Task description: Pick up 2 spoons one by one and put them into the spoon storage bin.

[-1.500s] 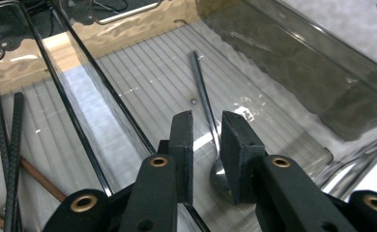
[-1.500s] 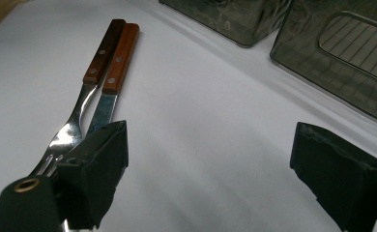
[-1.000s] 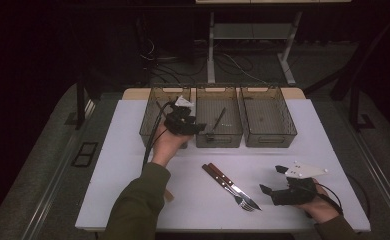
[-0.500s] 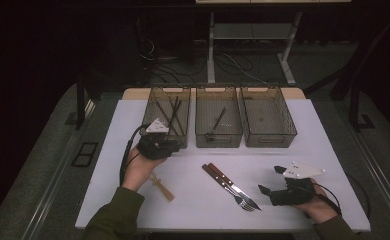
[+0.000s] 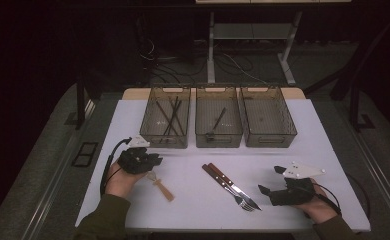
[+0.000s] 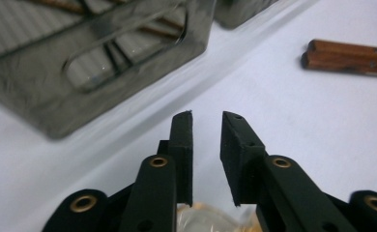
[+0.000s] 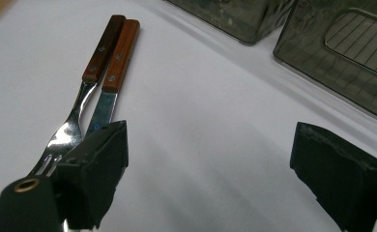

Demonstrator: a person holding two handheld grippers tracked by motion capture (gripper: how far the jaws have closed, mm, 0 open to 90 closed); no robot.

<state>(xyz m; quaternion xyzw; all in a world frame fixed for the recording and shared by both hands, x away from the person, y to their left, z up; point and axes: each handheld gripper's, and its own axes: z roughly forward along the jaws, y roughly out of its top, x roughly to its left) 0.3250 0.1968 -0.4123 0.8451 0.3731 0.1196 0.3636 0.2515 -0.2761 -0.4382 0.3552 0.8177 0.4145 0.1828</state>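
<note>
My left gripper (image 5: 157,160) sits low over the white table at the front left, just left of a small pale wooden utensil (image 5: 163,187). Its jaws (image 6: 207,118) stand a narrow gap apart with nothing between the tips; they have just been opening. A fork (image 5: 239,198) and a knife (image 5: 228,183) with brown wooden handles lie side by side mid-table. My right gripper (image 5: 270,180) rests at the front right, wide open (image 7: 210,140), right beside the fork (image 7: 73,128) and knife (image 7: 115,79).
Three smoky plastic bins stand in a row at the back. The left bin (image 5: 168,141) holds several dark sticks, the middle bin (image 5: 218,141) one dark utensil, and the right bin (image 5: 270,141) looks bare. The left bin's wall (image 6: 104,63) is close ahead of my left gripper.
My left hand has drawn back from the left bin toward the table's front left and sunk beside the wooden utensil. The right hand has stayed put.
</note>
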